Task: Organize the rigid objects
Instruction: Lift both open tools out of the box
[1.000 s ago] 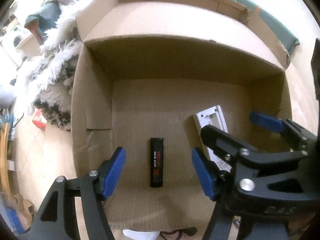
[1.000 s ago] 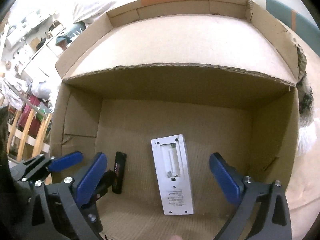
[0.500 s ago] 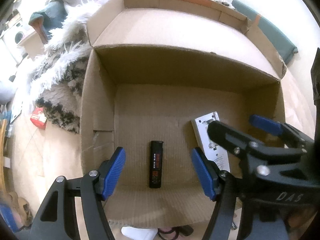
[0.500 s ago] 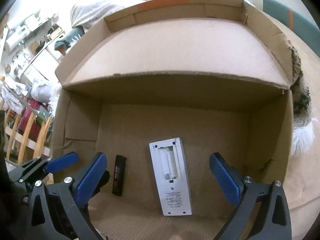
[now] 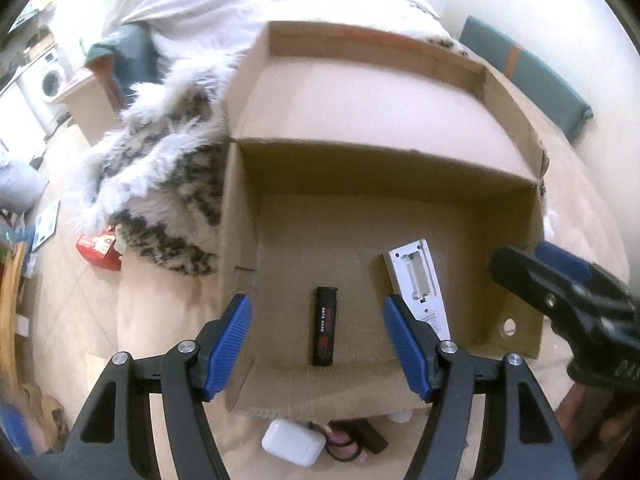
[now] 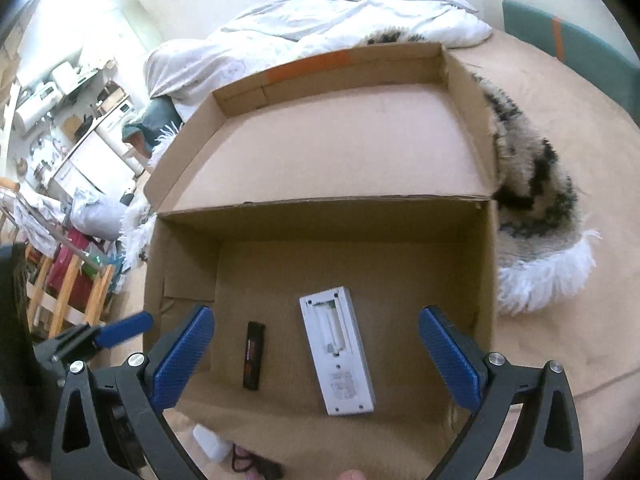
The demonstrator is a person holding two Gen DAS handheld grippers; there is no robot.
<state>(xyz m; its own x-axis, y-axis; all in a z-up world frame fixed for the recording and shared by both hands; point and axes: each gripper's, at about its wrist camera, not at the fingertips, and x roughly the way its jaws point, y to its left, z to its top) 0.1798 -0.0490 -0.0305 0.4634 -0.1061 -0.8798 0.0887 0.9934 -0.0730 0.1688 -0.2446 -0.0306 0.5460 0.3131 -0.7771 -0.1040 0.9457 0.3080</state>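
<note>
An open cardboard box (image 5: pixel 240 216) (image 6: pixel 486 264) lies on a beige bed surface. On its floor lie a small black lighter (image 5: pixel 326 330) (image 6: pixel 253 354) and a white remote (image 5: pixel 420 284) (image 6: pixel 338 350), back side up with its battery bay open. My left gripper (image 5: pixel 318 346) is open and empty, above the box's near edge over the lighter. My right gripper (image 6: pixel 316 354) is open and empty, above the remote; it also shows at the right of the left wrist view (image 5: pixel 560 296).
A white earbud case (image 5: pixel 292 442) and a dark cord (image 5: pixel 352 442) lie just in front of the box. A fluffy black-and-white blanket (image 5: pixel 160 168) lies left of the box and a red packet (image 5: pixel 100 246) beside it. A white duvet (image 6: pixel 320 24) lies behind.
Both grippers have pulled back and up from the box, so more of the box and the bed shows. The lighter and the remote have not moved.
</note>
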